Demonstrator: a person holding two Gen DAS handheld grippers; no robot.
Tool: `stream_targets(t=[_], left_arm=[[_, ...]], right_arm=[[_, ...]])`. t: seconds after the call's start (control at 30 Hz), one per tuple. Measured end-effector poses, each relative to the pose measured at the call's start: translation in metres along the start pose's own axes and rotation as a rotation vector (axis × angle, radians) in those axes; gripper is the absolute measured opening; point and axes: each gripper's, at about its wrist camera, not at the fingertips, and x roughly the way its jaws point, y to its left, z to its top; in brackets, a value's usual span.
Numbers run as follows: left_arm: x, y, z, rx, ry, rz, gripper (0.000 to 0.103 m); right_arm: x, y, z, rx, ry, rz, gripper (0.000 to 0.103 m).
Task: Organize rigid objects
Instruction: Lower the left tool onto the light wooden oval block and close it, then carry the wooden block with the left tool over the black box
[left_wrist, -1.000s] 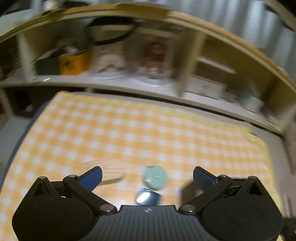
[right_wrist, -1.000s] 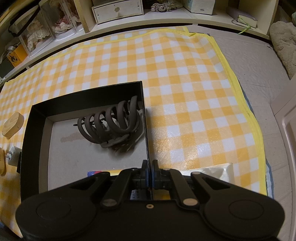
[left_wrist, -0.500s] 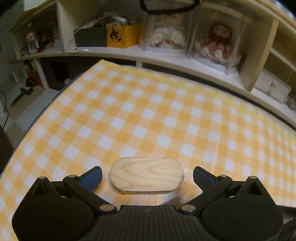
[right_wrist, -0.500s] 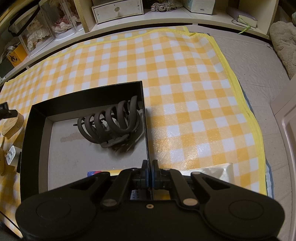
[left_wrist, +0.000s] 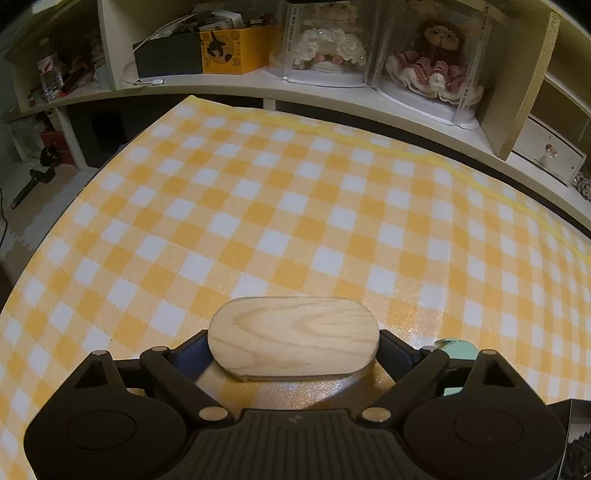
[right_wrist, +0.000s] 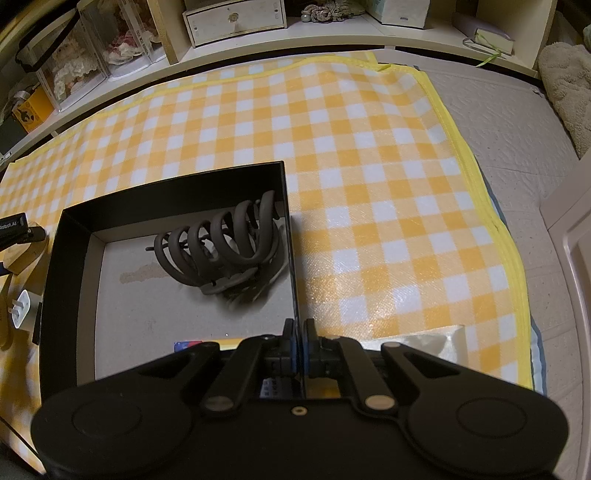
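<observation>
My left gripper (left_wrist: 293, 350) is shut on an oval wooden block (left_wrist: 293, 338), its fingers pressed against the block's two rounded ends on the yellow checked cloth (left_wrist: 295, 206). My right gripper (right_wrist: 298, 334) is shut on the right wall of a black box (right_wrist: 293, 266) and holds it in place. Inside the box lies a dark grey claw hair clip (right_wrist: 225, 247). In the right wrist view the left gripper's tip (right_wrist: 14, 230) shows at the far left edge, beside the box.
A mint round object (left_wrist: 456, 349) peeks out behind my left gripper's right finger. A white plug adapter (right_wrist: 22, 310) lies left of the box. Shelves with doll cases (left_wrist: 432, 62) and a yellow carton (left_wrist: 231, 50) border the cloth. A grey mat (right_wrist: 517, 155) lies to the right.
My left gripper swung from the mint object to the wooden block, then closed its fingers on it. My right gripper and the box stayed still.
</observation>
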Motion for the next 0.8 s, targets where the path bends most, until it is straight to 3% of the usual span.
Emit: stream_targets(t=[0.13, 0.33, 0.5, 0.63, 0.8], left_arm=[[-0.015, -0.001, 0.003, -0.019, -0.021, -0.045, 0.092], [-0.070, -0.019, 0.003, 0.025, -0.132, -0.194, 0.092], [-0.109, -0.042, -0.006, 0.092, -0.173, -0.324, 0.092], [-0.131, -0.063, -0.021, 0.158, -0.165, -0.432, 0.092], [-0.139, -0.089, -0.049, 0.238, -0.061, -0.559, 0.092]], right_arm=[[0.000, 0.000, 0.000, -0.001, 0.000, 0.000, 0.004], [0.000, 0.000, 0.000, -0.001, 0.000, -0.001, 0.004], [-0.001, 0.001, 0.000, -0.002, 0.000, -0.002, 0.004], [0.000, 0.000, 0.000, -0.001, 0.001, -0.001, 0.004], [-0.001, 0.001, 0.000, 0.003, 0.001, 0.001, 0.004]])
